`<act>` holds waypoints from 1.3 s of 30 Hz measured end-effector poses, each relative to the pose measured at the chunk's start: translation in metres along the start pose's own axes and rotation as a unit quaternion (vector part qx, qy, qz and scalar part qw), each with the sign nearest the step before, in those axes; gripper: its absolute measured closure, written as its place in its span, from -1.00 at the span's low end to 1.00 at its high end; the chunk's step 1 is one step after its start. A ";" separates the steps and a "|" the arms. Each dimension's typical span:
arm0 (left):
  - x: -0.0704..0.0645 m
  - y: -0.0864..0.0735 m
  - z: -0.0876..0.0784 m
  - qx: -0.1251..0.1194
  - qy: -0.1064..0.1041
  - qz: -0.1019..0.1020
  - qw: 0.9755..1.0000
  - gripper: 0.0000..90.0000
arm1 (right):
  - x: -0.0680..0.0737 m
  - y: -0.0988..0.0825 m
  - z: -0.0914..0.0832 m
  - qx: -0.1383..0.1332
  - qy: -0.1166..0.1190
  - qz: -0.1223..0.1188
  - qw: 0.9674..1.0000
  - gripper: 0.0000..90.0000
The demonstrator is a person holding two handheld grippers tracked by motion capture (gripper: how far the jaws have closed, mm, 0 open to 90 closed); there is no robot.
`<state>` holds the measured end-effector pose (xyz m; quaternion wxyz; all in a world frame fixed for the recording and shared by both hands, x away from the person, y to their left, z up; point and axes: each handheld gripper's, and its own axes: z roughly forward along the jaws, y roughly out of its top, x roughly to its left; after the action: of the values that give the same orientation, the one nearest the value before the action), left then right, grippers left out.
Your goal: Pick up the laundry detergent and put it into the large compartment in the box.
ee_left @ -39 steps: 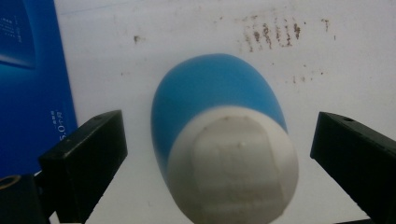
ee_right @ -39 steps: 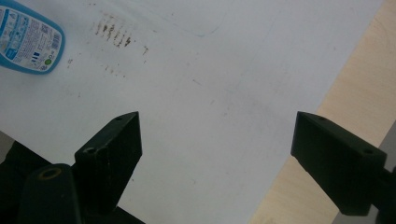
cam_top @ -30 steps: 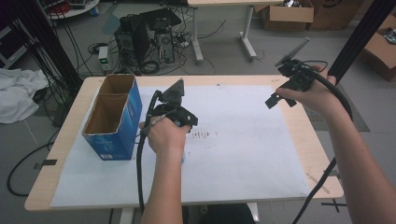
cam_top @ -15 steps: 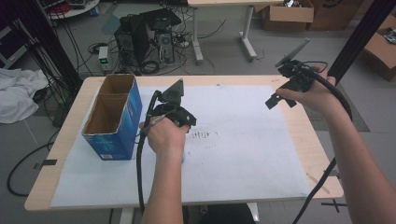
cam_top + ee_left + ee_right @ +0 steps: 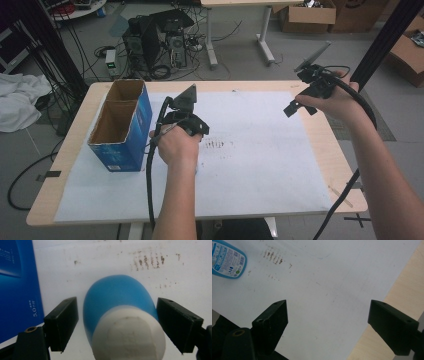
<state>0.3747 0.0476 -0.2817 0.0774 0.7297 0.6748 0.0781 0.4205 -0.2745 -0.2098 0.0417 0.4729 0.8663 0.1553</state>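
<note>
A blue bottle (image 5: 117, 297) with a white cap lies on the white paper, its cap end toward my left gripper (image 5: 117, 325). The jaws stand on either side of it and have just been closing; a thin gap shows at the left pad (image 5: 66, 322), and the right pad (image 5: 175, 322) sits at the bottle's edge. In the high view a hand covers the bottle, and the left gripper (image 5: 192, 125) is right of the blue box (image 5: 120, 130). My right gripper (image 5: 328, 322) hangs open over bare paper near the table's right edge, with the bottle's labelled end (image 5: 227, 261) far off.
The blue box (image 5: 17, 290), open-topped with a cardboard inside, stands close to the left of the bottle. White paper (image 5: 260, 165) covers most of the wooden table (image 5: 345, 165). Dark smudges (image 5: 217, 145) mark the paper's middle. Cables trail from both grippers.
</note>
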 end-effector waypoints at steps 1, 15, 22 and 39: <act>0.000 0.000 0.000 -0.001 0.000 0.000 1.000 -0.54 | 0.000 0.000 0.000 -0.001 0.000 0.000 1.000 -0.64; -0.002 0.001 0.002 0.002 0.004 0.005 1.000 -0.39 | -0.004 -0.002 0.003 0.001 0.004 0.001 1.000 -0.64; -0.002 0.002 0.003 0.002 0.000 0.006 1.000 -0.25 | -0.005 -0.003 0.004 0.000 0.006 0.002 1.000 -0.64; -0.001 0.012 0.003 0.047 -0.002 0.030 0.998 -0.21 | -0.009 -0.005 0.007 0.002 0.009 0.005 1.000 -0.64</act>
<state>0.3873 0.0455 -0.2817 0.0423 0.7525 0.6556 0.0469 0.4225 -0.2827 -0.2190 0.0317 0.4756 0.8648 0.1580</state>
